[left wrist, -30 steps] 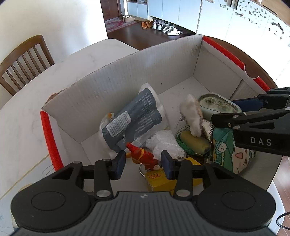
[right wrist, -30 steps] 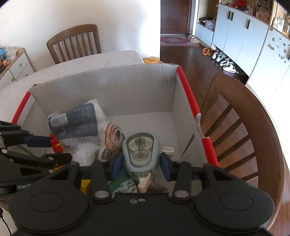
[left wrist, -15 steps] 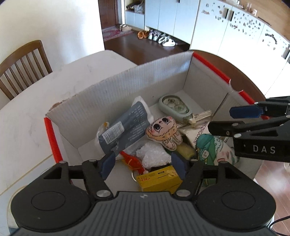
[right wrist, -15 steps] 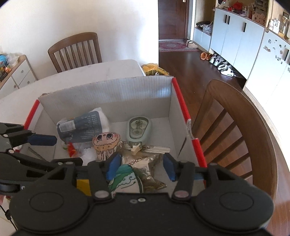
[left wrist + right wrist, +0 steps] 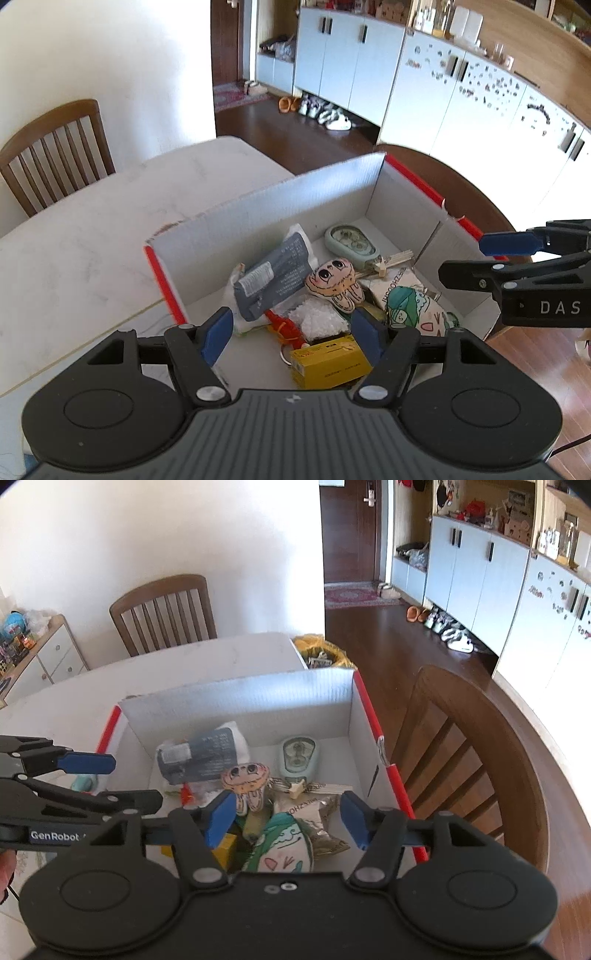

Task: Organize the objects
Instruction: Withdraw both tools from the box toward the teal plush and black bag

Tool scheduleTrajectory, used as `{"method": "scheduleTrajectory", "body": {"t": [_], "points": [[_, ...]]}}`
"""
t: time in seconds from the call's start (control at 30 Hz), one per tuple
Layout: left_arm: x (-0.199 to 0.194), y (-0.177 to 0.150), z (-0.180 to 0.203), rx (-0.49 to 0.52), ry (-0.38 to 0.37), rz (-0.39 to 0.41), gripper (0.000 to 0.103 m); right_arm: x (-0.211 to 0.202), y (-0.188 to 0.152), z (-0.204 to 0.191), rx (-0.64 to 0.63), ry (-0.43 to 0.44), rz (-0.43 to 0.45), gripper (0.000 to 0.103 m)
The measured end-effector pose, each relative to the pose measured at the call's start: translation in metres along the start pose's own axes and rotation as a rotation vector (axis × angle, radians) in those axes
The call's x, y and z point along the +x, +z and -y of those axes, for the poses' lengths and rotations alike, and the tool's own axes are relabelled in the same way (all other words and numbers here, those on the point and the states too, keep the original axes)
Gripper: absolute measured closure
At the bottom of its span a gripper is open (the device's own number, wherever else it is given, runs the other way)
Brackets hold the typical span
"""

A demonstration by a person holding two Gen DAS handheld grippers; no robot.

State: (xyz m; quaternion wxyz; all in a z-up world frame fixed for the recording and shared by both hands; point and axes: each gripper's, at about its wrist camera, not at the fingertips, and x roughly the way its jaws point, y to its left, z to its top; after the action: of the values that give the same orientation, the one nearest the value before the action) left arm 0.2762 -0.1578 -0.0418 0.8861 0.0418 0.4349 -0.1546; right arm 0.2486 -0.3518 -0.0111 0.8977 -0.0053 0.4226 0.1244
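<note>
A pale, marbled worktop fills the near ground, with a slat-backed wooden chair pushed against its far side before a plain white wall. A second wooden chair curves along the right edge. Dark wooden floorboards run back to a brown door, where a patterned red rug lies. Pale blue-grey cabinets line the right wall (their fronts dotted with small stickers or magnets), and shoes are tucked beneath them. A low white drawer unit stands far left. Bright daylight washes over the wall and cabinets.
</note>
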Motion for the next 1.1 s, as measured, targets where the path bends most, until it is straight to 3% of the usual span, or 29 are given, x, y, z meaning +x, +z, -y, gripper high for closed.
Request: {"method": "scheduleTrajectory", "body": {"t": [0.3, 0.6, 1.1], "points": [[-0.038, -0.010, -0.018, 0.007, -0.026, 0.069, 0.033, -0.025, -0.002, -0.033, -0.011, 0.007, 0.036, 0.037], [-0.067, -0.028, -0.052, 0.011, -0.040, 0.093, 0.023, -0.037, -0.007, -0.074, -0.025, 0.018, 0.053, 0.031], [-0.094, -0.069, -0.136, -0.017, 0.011, 0.086, 0.018, -0.037, -0.028, -0.160, -0.065, 0.068, 0.079, 0.007]]}}
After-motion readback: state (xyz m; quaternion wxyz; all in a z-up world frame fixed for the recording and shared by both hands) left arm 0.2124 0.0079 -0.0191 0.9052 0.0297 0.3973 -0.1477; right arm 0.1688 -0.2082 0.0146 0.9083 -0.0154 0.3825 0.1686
